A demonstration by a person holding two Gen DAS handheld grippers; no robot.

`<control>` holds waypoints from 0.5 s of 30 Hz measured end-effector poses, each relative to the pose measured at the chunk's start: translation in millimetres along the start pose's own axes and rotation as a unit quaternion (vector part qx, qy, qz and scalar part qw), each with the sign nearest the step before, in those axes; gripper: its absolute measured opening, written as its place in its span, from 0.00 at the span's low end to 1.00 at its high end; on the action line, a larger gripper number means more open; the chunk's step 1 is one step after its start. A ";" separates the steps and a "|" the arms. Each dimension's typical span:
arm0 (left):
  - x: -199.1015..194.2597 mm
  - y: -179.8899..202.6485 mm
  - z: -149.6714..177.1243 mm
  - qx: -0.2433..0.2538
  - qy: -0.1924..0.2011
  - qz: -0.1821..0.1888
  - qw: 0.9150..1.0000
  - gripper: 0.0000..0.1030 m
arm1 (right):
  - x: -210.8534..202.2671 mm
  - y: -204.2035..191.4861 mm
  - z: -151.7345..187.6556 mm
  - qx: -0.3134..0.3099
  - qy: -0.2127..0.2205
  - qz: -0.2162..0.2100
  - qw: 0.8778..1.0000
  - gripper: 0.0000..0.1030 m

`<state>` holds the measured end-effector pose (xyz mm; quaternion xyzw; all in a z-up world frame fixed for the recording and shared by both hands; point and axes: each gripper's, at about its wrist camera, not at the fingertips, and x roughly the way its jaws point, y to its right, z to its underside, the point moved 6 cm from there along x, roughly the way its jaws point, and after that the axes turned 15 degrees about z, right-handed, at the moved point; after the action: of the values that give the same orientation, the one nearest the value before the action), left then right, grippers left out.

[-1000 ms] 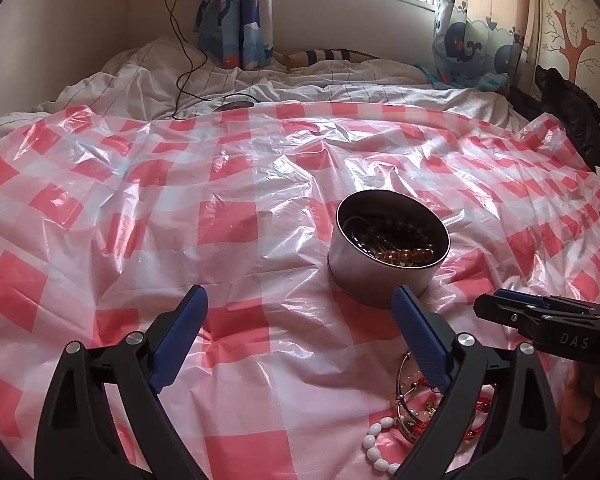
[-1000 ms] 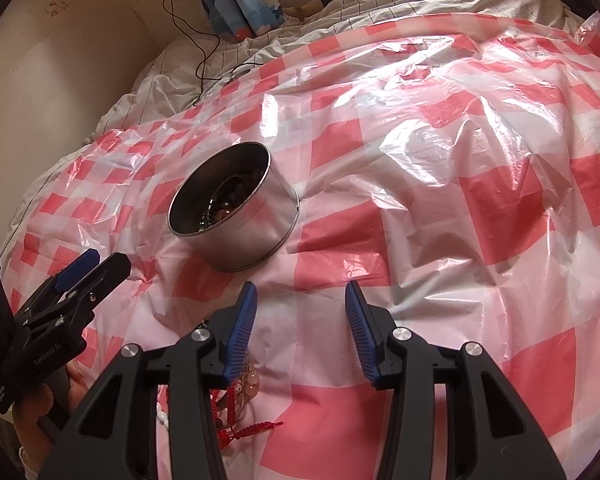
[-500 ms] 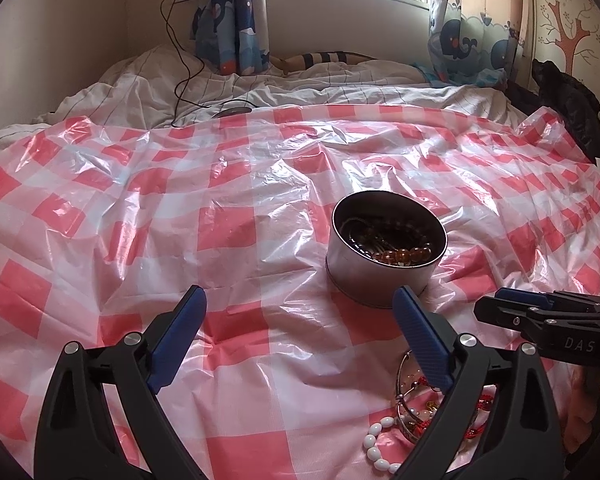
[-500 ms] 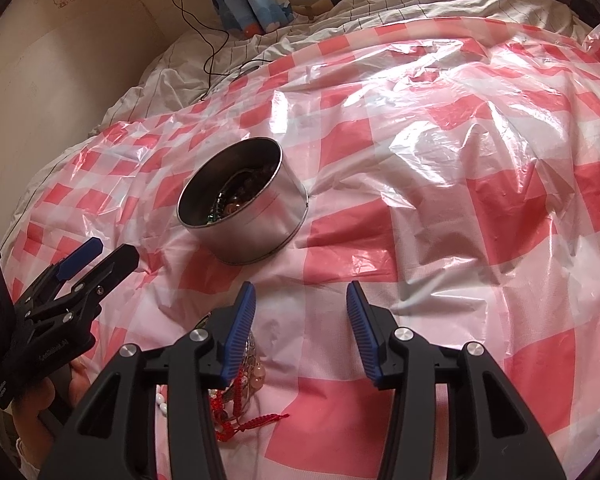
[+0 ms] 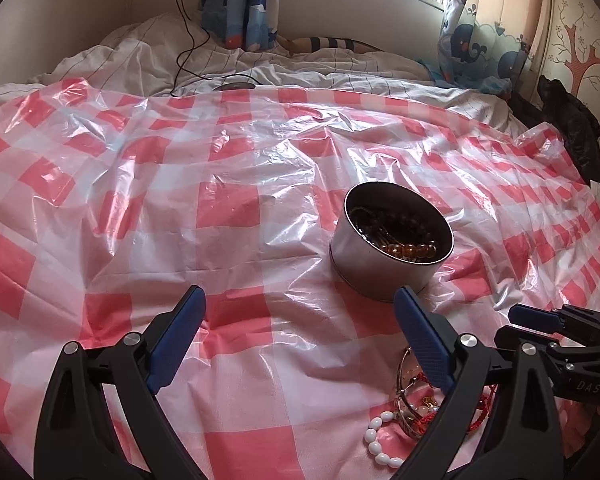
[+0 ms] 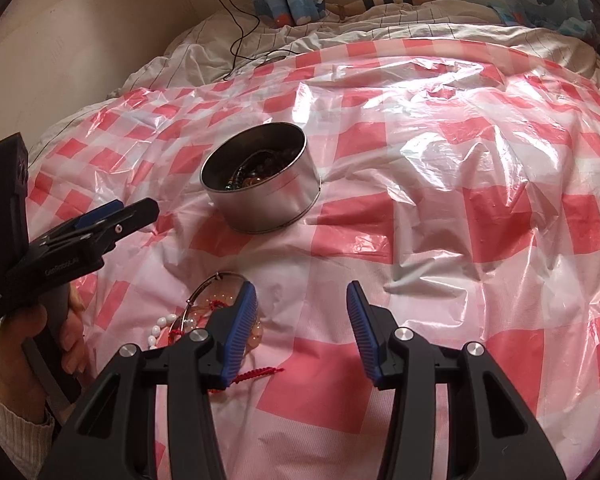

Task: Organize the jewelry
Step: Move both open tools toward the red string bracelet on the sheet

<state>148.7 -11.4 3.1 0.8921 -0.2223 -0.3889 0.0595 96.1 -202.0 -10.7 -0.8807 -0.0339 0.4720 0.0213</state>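
A round metal tin (image 5: pixel 384 268) stands on the red-and-white checked plastic sheet (image 5: pixel 236 216) and holds amber and dark bead bracelets (image 5: pixel 410 249). It also shows in the right wrist view (image 6: pixel 268 204). A small heap of loose jewelry lies in front of it: a white bead bracelet (image 5: pixel 378 442), metal bangles (image 6: pixel 208 286) and red cord (image 6: pixel 258 374). My left gripper (image 5: pixel 300 320) is open and empty, left of the heap. My right gripper (image 6: pixel 302 322) is open and empty, its left finger over the heap.
The sheet covers a bed with a rumpled white duvet (image 5: pixel 148 60) behind it. A black cable (image 5: pixel 188 40) runs down from the wall. Blue whale curtains (image 5: pixel 240 4) hang at the back. A dark bundle (image 5: pixel 568 120) lies at the right edge.
Both grippers have lifted and tilted a little, so the tin and heap sit lower and nearer in view. Both stay open. The jewelry has not moved.
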 end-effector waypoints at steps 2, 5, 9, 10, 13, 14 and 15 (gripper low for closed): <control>0.8 1.6 0.7 0.008 -0.002 -0.005 1.000 0.88 | -1.0 -5.3 3.4 -0.014 -0.008 -0.010 1.000 0.45; 1.5 1.6 1.2 0.010 -0.005 -0.005 1.000 0.88 | -4.3 -15.6 9.2 -0.041 -0.012 -0.015 0.999 0.45; 2.1 1.3 1.8 0.007 -0.006 -0.005 1.000 0.89 | -2.7 -25.5 18.4 -0.070 -0.022 -0.016 0.997 0.45; 2.1 1.3 1.8 0.008 -0.006 -0.006 1.000 0.89 | -1.8 -27.1 20.4 -0.074 -0.025 -0.017 0.997 0.45; 1.9 1.1 1.8 0.007 -0.005 -0.005 1.000 0.89 | -0.1 -29.4 22.5 -0.083 -0.028 -0.005 0.996 0.45; 1.9 1.0 1.8 0.006 -0.005 -0.005 1.000 0.89 | -0.3 -29.4 22.2 -0.088 -0.025 0.003 0.996 0.45; 2.0 1.0 1.9 0.006 -0.005 -0.005 1.000 0.89 | -0.2 -28.1 21.9 -0.091 -0.022 0.014 0.995 0.45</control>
<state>148.2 -13.0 0.7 0.8916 -0.2202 -0.3923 0.0514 76.7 -173.8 -20.7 -0.8687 -0.0647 0.4865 -0.0667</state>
